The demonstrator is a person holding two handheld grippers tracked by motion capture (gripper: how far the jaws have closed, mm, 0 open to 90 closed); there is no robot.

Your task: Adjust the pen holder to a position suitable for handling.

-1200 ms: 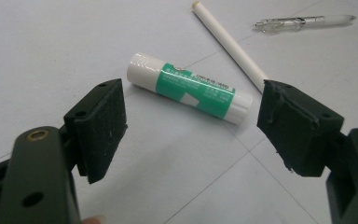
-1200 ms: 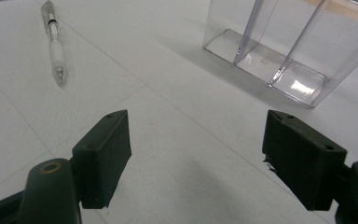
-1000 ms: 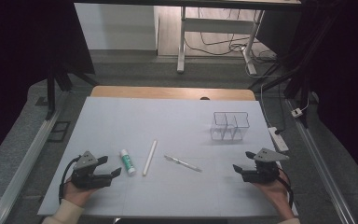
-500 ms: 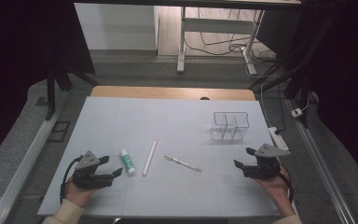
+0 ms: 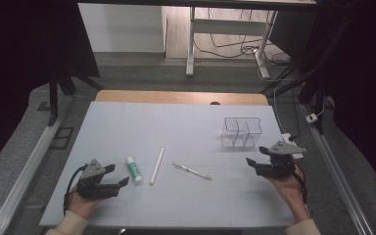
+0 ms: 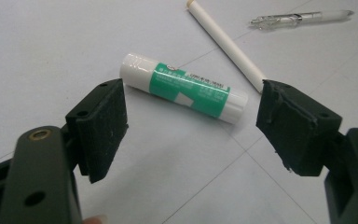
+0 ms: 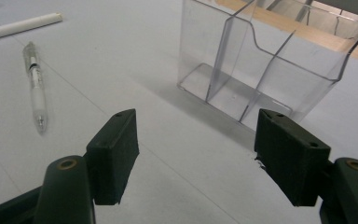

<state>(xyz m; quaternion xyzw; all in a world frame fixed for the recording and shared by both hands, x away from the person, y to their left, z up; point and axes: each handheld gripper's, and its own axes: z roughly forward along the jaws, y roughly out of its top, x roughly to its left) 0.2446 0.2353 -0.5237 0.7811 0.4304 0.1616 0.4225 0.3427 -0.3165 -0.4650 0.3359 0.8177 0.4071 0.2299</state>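
A white glue stick with a green label (image 5: pixel 134 169) (image 6: pixel 184 87) lies on the white table (image 5: pixel 166 122), just ahead of my left gripper (image 5: pixel 120 175) (image 6: pixel 191 126), which rests open with nothing between its pads. Right of it lie a white rod (image 5: pixel 157 165) (image 6: pixel 226 44) and a clear pen (image 5: pixel 192 171) (image 7: pixel 35 88). A clear plastic organizer with several compartments (image 5: pixel 241 132) (image 7: pixel 265 60) stands upright at the right. My right gripper (image 5: pixel 252 165) (image 7: pixel 196 154) hovers open just in front of it. Its jaws have just been closing slightly, with nothing between them.
A wooden strip (image 5: pixel 176 97) runs along the table's far edge. A white power strip (image 5: pixel 289 139) lies by the right edge behind the organizer. Metal rails flank the table on both sides. A desk frame and cables stand on the floor beyond.
My right gripper has lifted a little and drifted toward the organizer. The left gripper and the objects on the table have stayed put.
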